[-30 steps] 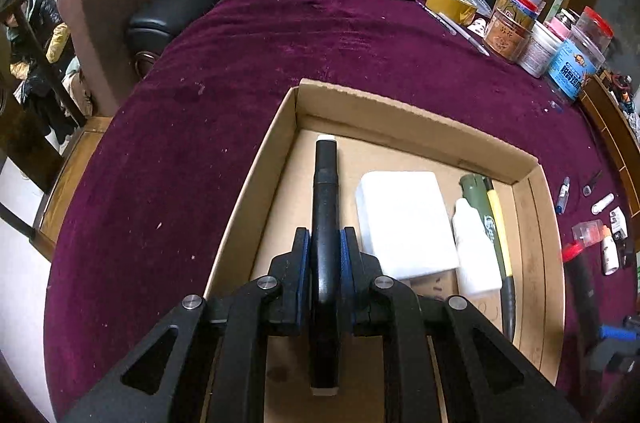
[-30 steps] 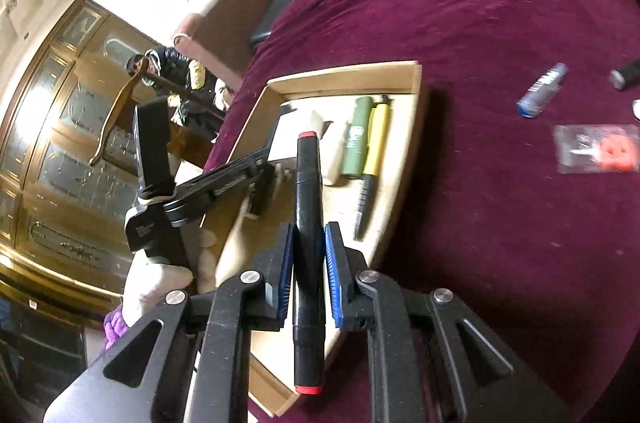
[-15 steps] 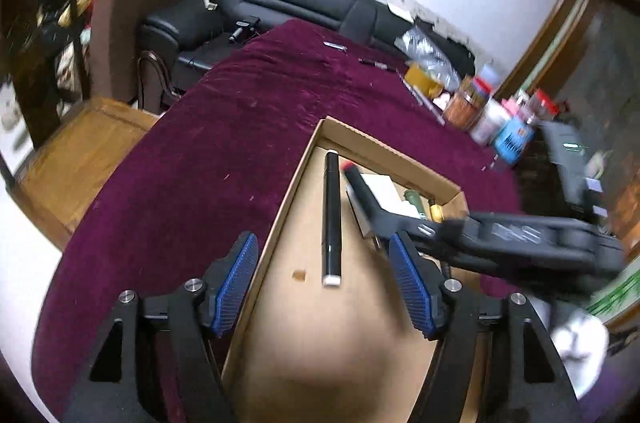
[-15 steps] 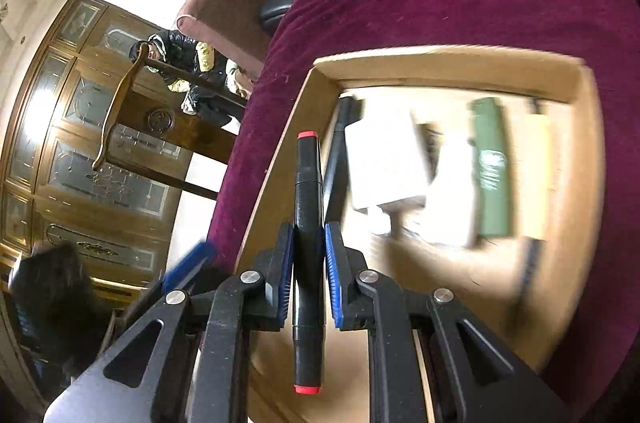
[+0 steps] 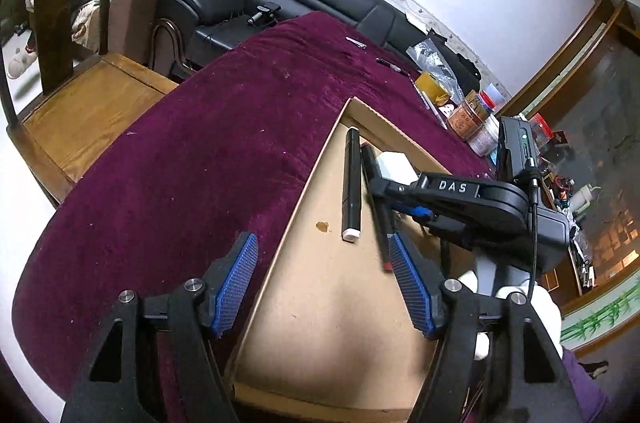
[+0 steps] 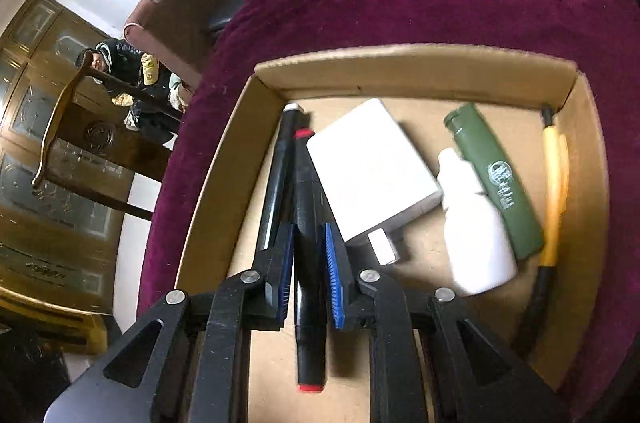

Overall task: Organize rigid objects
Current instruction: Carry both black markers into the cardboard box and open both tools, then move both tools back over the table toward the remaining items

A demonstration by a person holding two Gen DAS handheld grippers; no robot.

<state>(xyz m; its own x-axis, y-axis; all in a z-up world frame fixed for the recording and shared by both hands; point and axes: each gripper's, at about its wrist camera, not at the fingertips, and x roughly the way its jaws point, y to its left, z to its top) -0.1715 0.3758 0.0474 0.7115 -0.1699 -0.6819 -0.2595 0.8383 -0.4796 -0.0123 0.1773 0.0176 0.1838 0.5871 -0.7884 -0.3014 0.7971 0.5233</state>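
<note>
Right tool point(image 6: 306, 275) grips the red-capped marker point(image 6: 306, 223); lower it flat beside the black marker point(image 6: 276, 179), then release. Left tool point(image 5: 324, 287) gapes wide.

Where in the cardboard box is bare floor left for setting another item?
Free: the near half of the shallow cardboard box, below the white-tipped black marker. Crowded: the far half, from the markers past the white rectangular block to the green tube.

Matt cardboard box point(image 6: 420, 71), plush cloth point(image 5: 192, 159)
</note>
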